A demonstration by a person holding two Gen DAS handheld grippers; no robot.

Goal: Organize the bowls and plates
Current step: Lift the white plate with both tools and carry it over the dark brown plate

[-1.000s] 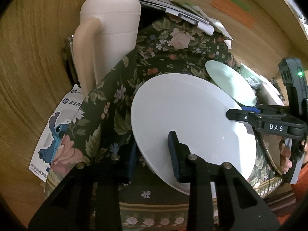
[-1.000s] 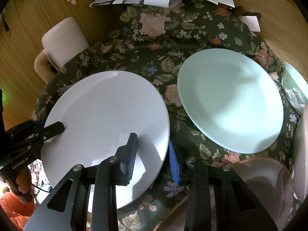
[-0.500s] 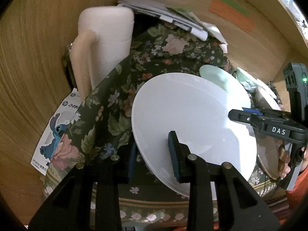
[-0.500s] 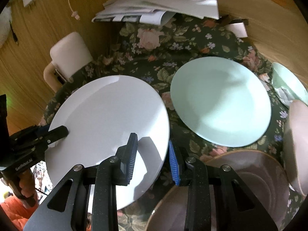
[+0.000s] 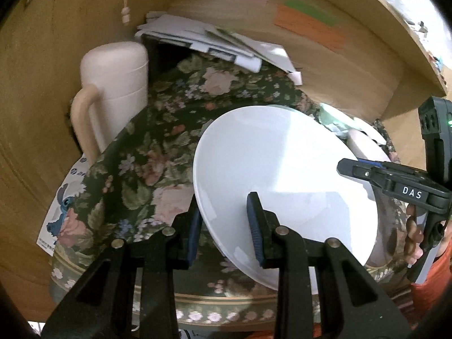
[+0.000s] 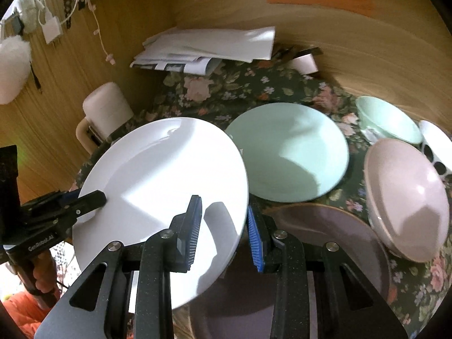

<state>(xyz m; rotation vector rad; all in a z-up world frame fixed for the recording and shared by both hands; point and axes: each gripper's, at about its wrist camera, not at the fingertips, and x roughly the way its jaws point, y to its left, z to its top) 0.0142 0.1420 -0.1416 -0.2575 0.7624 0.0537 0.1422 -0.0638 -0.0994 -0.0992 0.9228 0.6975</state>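
A large white plate [image 5: 282,175] [image 6: 158,186] is held up off the floral tablecloth [image 5: 158,141], tilted. My left gripper [image 5: 223,226] is shut on its left rim; it also shows in the right wrist view [image 6: 84,200]. My right gripper [image 6: 223,226] is shut on its right rim; it also shows in the left wrist view [image 5: 356,169]. A mint plate [image 6: 288,152] lies on the cloth beyond. A brown plate [image 6: 333,243] lies below my right gripper. A pink bowl [image 6: 406,197], a mint bowl [image 6: 387,118] and a white bowl [image 6: 435,144] stand at the right.
A cream jug with a handle [image 5: 113,90] stands at the table's left edge. A pile of papers [image 6: 209,45] lies at the back against the wooden wall. A Stitch card [image 5: 62,209] hangs off the left side. Cables hang on the wall [image 6: 50,28].
Both grippers have lifted the white plate higher and carried it rightward, over the edge of the mint plate and the brown plate. Both views have pulled back from the table.
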